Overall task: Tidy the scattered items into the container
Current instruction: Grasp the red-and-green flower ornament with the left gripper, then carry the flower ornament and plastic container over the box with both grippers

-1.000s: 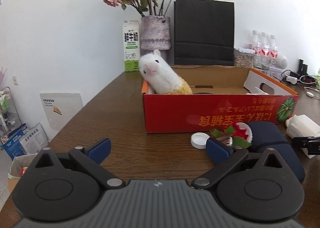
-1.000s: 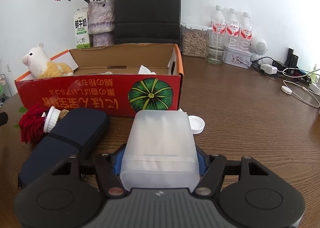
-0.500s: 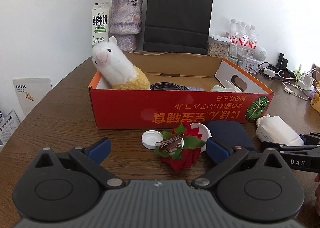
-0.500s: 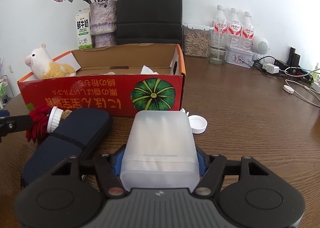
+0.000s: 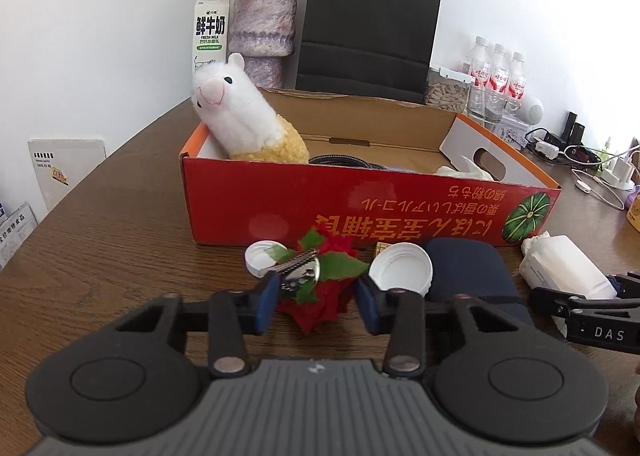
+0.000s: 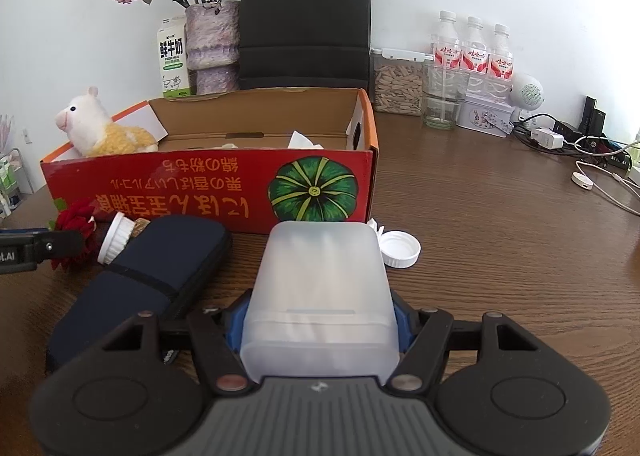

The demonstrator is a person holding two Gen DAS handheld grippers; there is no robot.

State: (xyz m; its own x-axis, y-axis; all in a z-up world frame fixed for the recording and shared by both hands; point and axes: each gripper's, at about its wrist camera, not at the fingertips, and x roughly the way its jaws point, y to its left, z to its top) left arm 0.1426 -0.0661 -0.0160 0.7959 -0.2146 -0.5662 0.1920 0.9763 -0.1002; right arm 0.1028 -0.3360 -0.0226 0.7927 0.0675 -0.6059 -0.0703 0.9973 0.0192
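A red fabric flower with a metal clip (image 5: 332, 252) lies on the table in front of the red cardboard box (image 5: 280, 208). My left gripper (image 5: 318, 304) is closing on it, one blue pad against each side of the flower. My right gripper (image 6: 318, 320) is shut on a translucent white plastic box (image 6: 320, 276), low over the table. A navy pouch (image 6: 152, 264) lies between the two grippers, with white lids (image 5: 400, 266) (image 6: 400, 250) beside it. A plush alpaca (image 5: 236, 116), a dark cable and tissue lie inside the red box.
Behind the red box stand a milk carton (image 5: 210, 26), a vase of dried roses (image 5: 264, 20) and a black paper bag (image 5: 368, 24). Water bottles (image 6: 472, 48), a seed jar, a glass and charger cables (image 6: 600, 184) crowd the back right of the wooden table.
My left gripper swung right from the box's left corner to the flower, and its jaws closed in from wide apart onto the flower's sides. The right gripper kept still with the white box.
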